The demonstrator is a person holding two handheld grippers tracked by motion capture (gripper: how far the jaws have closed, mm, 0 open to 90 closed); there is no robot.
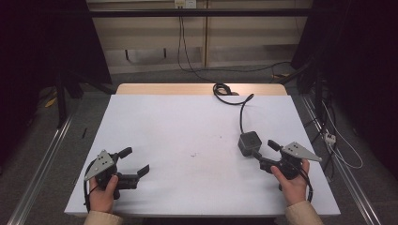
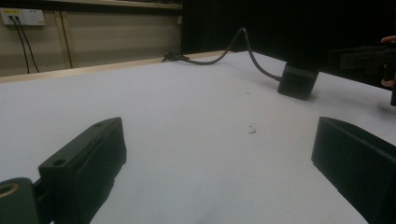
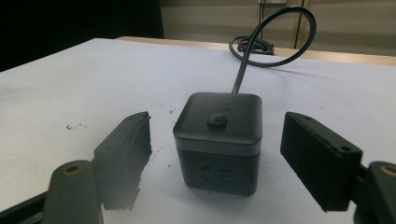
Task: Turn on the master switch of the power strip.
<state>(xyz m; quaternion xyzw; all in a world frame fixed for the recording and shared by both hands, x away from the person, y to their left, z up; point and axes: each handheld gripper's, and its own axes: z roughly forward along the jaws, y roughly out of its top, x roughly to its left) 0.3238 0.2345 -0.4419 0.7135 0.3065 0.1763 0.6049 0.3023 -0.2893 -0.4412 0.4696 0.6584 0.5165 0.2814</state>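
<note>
A dark grey cube-shaped power block [image 1: 248, 143] with a button on top stands on the white table [image 1: 187, 126], right of centre; its black cable [image 1: 241, 110] runs to the far edge. My right gripper [image 1: 266, 149] is open, its jaws level with the cube's near side. The right gripper view shows the cube [image 3: 218, 140] standing between the two spread jaws, touching neither. My left gripper [image 1: 135, 161] rests open at the front left with nothing between its jaws. The left gripper view shows the cube [image 2: 297, 81] far off at the right.
The cable coils [image 1: 223, 89] at the table's wooden far edge. A small dark smudge [image 1: 193, 154] marks the middle of the table. Cables and a power strip [image 1: 330, 137] lie on the floor at the right. Metal rails [image 1: 44, 159] run along both sides.
</note>
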